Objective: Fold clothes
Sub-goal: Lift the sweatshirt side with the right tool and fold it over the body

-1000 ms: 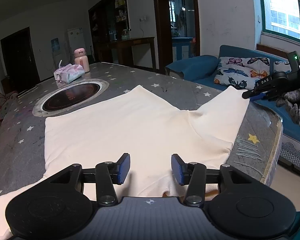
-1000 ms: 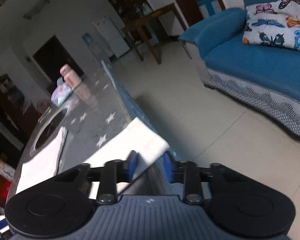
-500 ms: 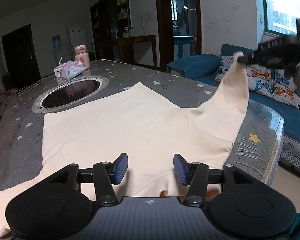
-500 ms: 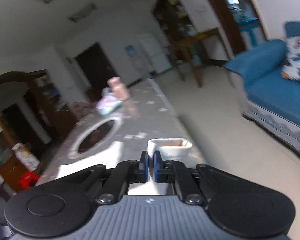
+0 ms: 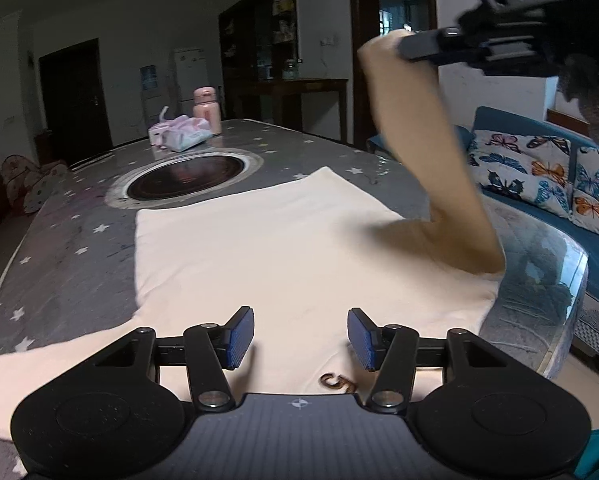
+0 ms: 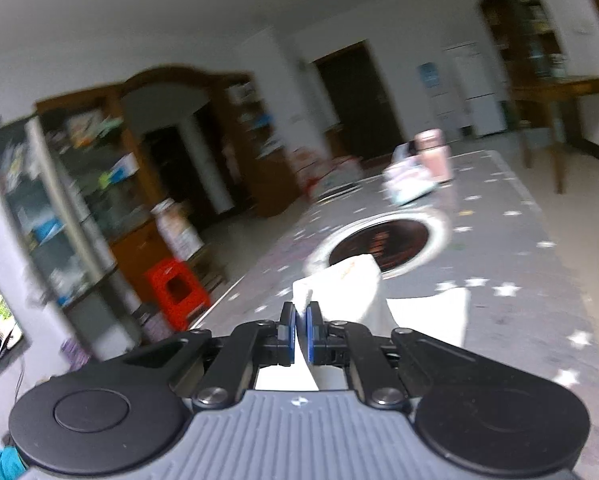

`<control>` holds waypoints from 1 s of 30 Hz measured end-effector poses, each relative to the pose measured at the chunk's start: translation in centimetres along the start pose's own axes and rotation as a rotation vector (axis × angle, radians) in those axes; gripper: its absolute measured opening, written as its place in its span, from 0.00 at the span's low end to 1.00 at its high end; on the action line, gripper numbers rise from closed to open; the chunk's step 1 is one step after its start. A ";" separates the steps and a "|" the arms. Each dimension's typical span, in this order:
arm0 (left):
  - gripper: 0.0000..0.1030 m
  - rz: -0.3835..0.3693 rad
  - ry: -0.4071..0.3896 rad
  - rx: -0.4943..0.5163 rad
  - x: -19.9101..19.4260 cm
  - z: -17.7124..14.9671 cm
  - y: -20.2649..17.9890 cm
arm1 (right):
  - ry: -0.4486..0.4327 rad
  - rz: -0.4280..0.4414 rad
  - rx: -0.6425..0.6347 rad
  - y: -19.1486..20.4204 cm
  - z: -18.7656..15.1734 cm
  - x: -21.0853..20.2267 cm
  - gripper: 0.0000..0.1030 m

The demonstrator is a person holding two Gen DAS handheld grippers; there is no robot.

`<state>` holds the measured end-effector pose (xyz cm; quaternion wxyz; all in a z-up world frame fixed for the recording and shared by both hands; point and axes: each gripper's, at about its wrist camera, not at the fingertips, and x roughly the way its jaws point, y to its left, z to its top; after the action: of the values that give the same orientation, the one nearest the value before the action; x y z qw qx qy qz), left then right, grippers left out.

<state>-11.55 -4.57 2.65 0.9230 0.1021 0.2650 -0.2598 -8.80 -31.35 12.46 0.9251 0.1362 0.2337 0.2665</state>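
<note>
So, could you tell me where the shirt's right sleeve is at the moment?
The sleeve is lifted off the table, its cuff pinched in the right gripper, rising over the shirt on the sofa side.

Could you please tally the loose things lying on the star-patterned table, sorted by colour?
Cream: 1, the shirt, its sleeve lifted by the right gripper.
Pink: 2, the bottle and the tissue pack.
Total: 3.
</note>
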 end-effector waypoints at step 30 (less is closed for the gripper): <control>0.56 0.073 0.004 -0.104 -0.8 -0.9 3.3 | 0.331 -0.133 -0.154 0.1 -7.3 4.2 0.19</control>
<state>-10.76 -1.18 2.49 0.9354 0.0644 0.2761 -0.2115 -9.41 -27.97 4.77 0.8973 0.0033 0.3701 0.2405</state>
